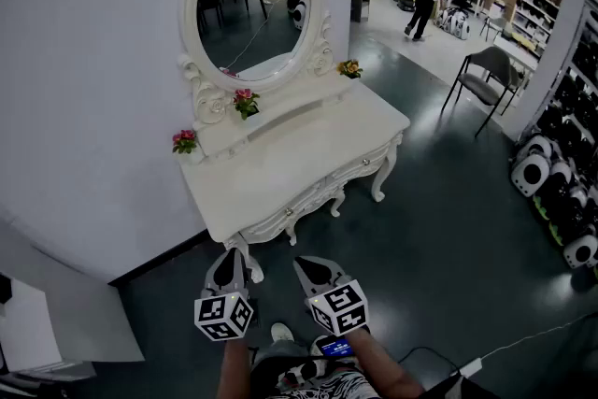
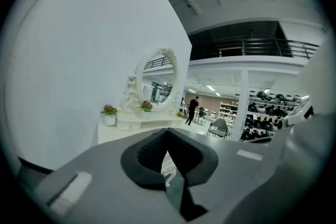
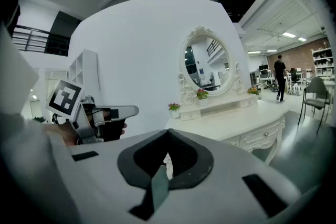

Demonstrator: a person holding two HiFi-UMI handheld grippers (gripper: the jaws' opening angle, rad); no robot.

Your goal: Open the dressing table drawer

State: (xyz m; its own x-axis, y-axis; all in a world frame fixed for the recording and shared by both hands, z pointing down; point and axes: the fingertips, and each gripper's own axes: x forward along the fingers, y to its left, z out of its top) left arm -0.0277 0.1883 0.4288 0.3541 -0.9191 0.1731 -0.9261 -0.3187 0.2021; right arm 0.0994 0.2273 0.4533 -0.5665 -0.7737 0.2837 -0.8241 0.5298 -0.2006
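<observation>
With the left gripper [image 1: 227, 257] and right gripper [image 1: 309, 265] both closed, empty and well short of the dressing table [image 1: 280, 154], one should open before reaching the drawer knob [image 1: 365, 162].

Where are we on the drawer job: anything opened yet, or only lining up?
Done: nothing yet; the drawer of the dressing table sits flush and shut. In hand: the left hand-held gripper and right hand-held gripper hang short of the table's front edge, jaws together, empty. Left: reach the knob, grip it, pull the drawer out.
</observation>
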